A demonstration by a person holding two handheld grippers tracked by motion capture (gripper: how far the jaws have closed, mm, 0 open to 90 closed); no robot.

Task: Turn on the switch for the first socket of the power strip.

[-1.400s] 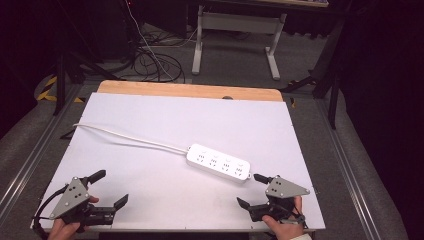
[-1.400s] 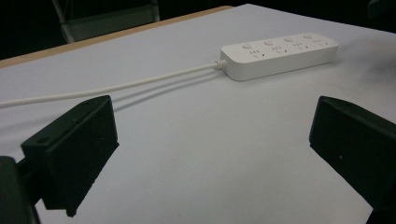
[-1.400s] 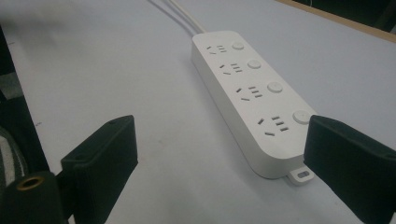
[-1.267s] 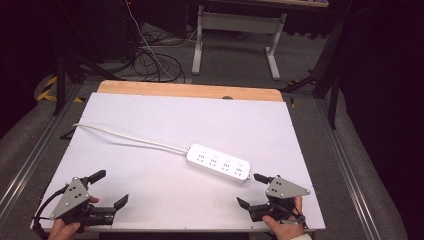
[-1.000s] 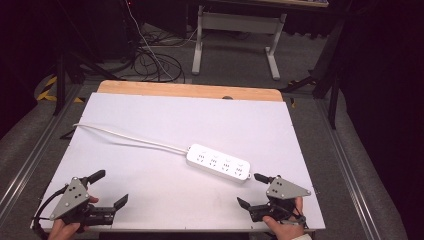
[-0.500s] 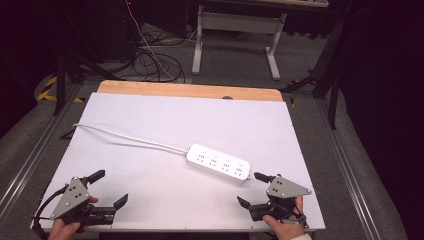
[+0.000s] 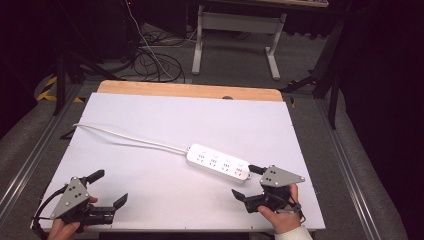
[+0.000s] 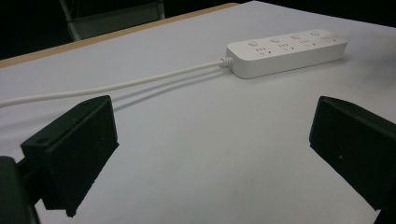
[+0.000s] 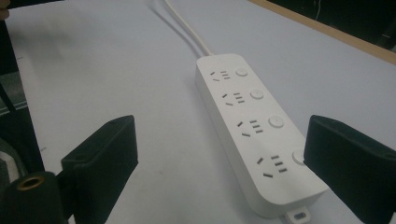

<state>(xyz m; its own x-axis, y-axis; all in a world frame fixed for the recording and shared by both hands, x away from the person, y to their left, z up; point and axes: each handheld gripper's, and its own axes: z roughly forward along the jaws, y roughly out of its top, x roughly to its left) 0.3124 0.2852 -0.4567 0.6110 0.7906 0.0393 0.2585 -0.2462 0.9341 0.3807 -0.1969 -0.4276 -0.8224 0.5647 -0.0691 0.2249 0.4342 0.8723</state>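
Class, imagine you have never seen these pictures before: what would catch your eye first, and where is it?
First, the long white four-socket power strip lying slantwise right of centre on the white tabletop, its thin white cord trailing toward the far left edge. Then the two open black grippers at the near edge, left and right.
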